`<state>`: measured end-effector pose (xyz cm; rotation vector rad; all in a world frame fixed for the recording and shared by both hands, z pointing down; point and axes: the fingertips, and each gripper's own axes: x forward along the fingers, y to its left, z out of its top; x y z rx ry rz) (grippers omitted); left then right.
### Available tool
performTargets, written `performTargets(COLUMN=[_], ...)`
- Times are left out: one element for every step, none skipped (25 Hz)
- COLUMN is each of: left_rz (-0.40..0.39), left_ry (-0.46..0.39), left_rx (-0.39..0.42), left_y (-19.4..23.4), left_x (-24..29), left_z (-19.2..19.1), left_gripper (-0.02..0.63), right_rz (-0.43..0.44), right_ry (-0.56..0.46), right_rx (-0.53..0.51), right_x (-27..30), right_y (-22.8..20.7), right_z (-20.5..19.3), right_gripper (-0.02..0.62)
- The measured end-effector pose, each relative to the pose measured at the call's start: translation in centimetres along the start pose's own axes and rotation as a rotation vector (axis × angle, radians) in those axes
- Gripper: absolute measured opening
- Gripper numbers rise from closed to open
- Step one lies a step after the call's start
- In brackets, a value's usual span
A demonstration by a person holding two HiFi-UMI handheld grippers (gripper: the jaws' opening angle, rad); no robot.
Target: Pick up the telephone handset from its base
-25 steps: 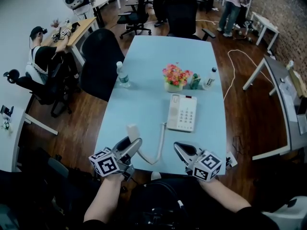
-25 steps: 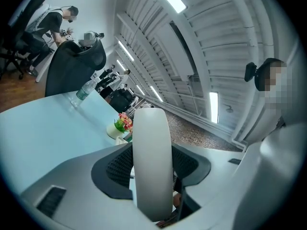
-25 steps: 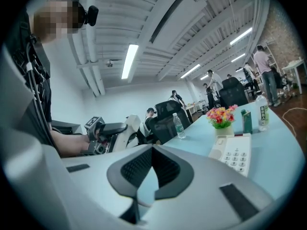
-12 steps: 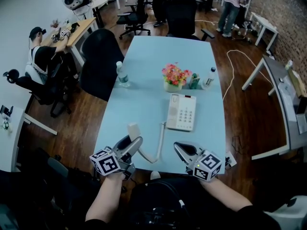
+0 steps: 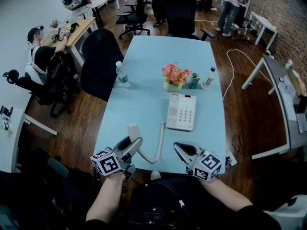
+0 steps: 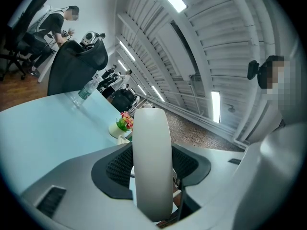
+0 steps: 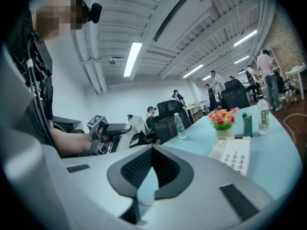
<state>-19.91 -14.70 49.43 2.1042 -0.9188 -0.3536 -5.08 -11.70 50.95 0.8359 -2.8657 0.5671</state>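
The white telephone base lies on the light-blue table, its cradle empty; in the right gripper view the base sits ahead to the right. The white handset is off the base, near the table's front edge, and stands upright between the pads of my left gripper. In the left gripper view the handset fills the gap between the jaws. A white cord loops from the handset back to the base. My right gripper hovers at the front edge, shut and empty, its pads meeting.
Behind the base stand a pot of flowers, a green carton and a bottle. Another bottle is near the left edge. A black office chair stands left of the table. People work at desks further off.
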Motion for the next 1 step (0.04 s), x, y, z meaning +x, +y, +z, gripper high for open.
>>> performTargets(left_rz=[0.0], left_ry=[0.001], left_rx=[-0.004], left_y=[0.01], left_x=[-0.01], left_z=[-0.09], left_gripper=[0.233], right_rz=[0.001], right_ry=[0.001], right_rx=[0.0], right_x=[0.0], right_y=[0.02], right_z=[0.0], right_gripper=[0.015])
